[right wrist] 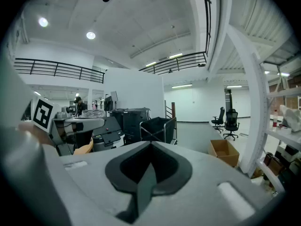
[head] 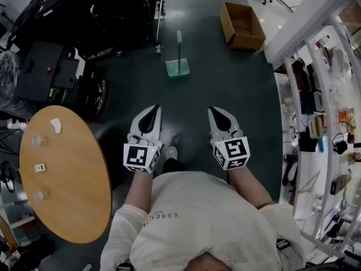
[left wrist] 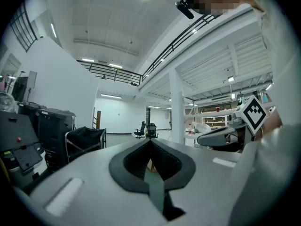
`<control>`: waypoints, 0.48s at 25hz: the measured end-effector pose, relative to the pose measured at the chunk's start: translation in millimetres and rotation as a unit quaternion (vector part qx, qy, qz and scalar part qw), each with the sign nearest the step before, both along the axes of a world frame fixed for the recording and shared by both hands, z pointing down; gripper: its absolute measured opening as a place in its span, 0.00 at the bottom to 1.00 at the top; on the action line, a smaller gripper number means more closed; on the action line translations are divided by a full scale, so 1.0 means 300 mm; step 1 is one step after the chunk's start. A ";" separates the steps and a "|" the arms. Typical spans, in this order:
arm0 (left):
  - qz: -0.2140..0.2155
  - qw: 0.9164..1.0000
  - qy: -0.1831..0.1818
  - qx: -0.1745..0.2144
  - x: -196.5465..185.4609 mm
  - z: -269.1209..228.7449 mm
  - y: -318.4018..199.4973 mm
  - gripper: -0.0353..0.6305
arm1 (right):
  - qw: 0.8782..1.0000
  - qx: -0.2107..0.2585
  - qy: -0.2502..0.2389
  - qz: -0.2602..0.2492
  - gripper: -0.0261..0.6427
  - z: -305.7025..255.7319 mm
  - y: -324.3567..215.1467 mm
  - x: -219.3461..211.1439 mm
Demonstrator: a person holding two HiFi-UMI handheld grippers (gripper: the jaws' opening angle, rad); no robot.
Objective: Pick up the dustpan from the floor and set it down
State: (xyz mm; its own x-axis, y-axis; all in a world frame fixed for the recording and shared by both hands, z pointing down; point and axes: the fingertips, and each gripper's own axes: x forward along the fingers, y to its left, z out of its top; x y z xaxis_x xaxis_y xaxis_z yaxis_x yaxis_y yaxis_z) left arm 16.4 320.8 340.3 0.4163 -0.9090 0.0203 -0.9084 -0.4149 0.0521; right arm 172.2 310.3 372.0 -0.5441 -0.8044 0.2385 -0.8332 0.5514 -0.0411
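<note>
The dustpan point(head: 179, 66) is pale green with an upright handle and stands on the dark floor straight ahead, far beyond both grippers. My left gripper point(head: 153, 111) is held level in front of the person's body, its jaws together with nothing between them. My right gripper point(head: 215, 111) is beside it, tipped slightly down, also shut and holding nothing. In the left gripper view the left gripper point(left wrist: 150, 141) shows its tips meeting. The right gripper point(right wrist: 151, 144) looks the same in the right gripper view. Neither gripper view shows the dustpan.
An open cardboard box point(head: 241, 26) sits on the floor at the far right. A round wooden table point(head: 65, 174) with small items stands at the left. Black carts and machines point(head: 62, 66) fill the far left. White shelving point(head: 321, 106) runs along the right.
</note>
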 end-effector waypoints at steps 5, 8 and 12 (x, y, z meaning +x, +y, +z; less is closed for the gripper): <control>0.003 1.000 0.002 -0.003 -0.005 0.007 0.004 0.08 | 1.000 0.006 0.012 0.004 0.02 0.000 -0.005 0.008; 0.004 1.000 0.002 -0.004 -0.005 0.005 0.007 0.08 | 1.000 0.005 0.015 0.003 0.02 0.006 0.000 0.003; 0.002 1.000 0.002 -0.005 -0.011 0.010 0.012 0.08 | 1.000 0.001 0.003 0.012 0.02 0.014 0.003 0.005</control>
State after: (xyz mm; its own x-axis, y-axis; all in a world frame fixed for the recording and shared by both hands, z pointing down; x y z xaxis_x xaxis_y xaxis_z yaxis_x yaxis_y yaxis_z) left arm 13.0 324.4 343.2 0.4202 -0.9070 0.0277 -0.9065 -0.4181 0.0590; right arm 173.7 311.1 376.4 -0.5233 -0.8176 0.2401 -0.8464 0.5313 -0.0354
